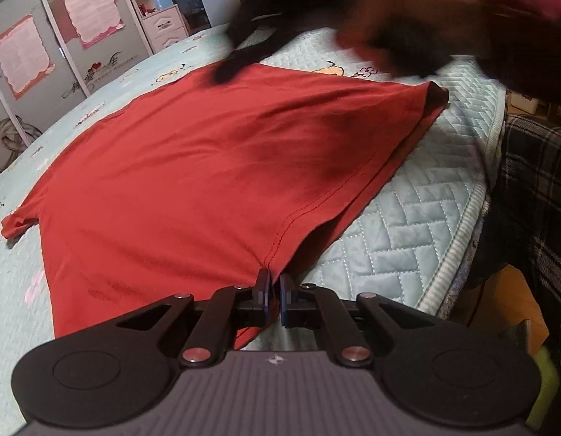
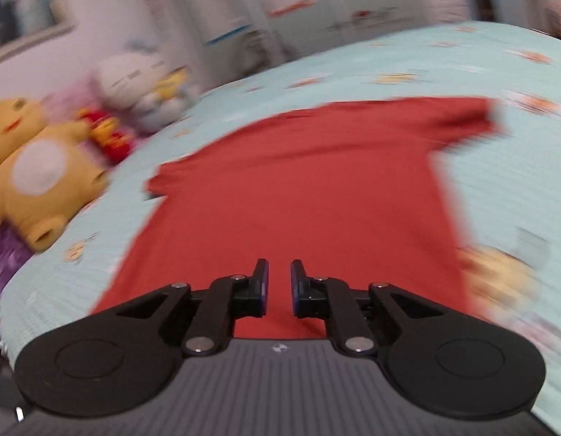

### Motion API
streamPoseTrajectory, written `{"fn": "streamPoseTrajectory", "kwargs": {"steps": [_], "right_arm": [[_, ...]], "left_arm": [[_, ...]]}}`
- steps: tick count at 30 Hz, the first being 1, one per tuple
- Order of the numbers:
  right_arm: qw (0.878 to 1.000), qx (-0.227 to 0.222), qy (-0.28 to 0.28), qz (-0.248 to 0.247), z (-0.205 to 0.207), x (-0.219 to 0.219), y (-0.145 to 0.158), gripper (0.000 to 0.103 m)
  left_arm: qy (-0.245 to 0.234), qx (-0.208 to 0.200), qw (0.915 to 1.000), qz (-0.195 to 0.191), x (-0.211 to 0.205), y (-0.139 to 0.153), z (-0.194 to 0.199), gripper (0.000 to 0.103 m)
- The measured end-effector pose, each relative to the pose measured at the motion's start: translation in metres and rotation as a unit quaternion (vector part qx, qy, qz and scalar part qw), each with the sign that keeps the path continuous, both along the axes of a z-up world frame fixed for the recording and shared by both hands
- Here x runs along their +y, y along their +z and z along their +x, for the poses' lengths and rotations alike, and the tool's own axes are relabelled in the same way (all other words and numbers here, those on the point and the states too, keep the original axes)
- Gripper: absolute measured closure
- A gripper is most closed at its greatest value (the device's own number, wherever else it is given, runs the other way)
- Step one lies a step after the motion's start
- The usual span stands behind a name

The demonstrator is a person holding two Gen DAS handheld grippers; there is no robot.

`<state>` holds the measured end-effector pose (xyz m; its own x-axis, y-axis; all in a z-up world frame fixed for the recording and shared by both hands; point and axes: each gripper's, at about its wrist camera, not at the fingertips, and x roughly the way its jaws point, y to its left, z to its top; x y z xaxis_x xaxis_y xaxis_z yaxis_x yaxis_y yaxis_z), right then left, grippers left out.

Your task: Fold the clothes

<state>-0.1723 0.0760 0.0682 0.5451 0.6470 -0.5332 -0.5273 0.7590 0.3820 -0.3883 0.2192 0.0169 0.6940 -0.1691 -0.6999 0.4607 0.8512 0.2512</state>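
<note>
A: T-shirt (image 1: 207,181) lies flat on the bed (image 1: 407,247), mid-frame; left hand-held gripper (image 1: 275,290) pinches its hem, lower centre.

B: Right view: right hand-held gripper (image 2: 279,283) released, empty, above the cloth's lower edge. No fold visible yet.

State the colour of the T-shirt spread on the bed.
The T-shirt is a plain rust red, with no print visible; the left wrist view shows it sharpest.

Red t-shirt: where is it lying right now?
The red t-shirt lies spread flat on the light-blue quilted bed, its hem corner at the left gripper. In the right wrist view, stuffed toys sit to its left.
</note>
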Motion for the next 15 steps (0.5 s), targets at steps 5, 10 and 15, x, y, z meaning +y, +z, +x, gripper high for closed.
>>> {"fn": "streamPoseTrajectory", "kwargs": {"steps": [5, 10, 15], "right_arm": [[0.989, 0.0, 0.078, -0.124, 0.045, 0.101, -0.025, 0.088], [0.987, 0.023, -0.055, -0.149, 0.089, -0.013, -0.041, 0.103], [0.974, 0.015, -0.186, -0.131, 0.085, -0.094, -0.019, 0.101]], "left_arm": [[-0.009, 0.013, 0.9998, -0.015, 0.009, 0.002, 0.001, 0.1], [-0.021, 0.015, 0.9991, -0.034, 0.016, -0.001, 0.002, 0.1], [-0.02, 0.03, 0.9972, -0.065, 0.023, 0.0, 0.008, 0.1]]}}
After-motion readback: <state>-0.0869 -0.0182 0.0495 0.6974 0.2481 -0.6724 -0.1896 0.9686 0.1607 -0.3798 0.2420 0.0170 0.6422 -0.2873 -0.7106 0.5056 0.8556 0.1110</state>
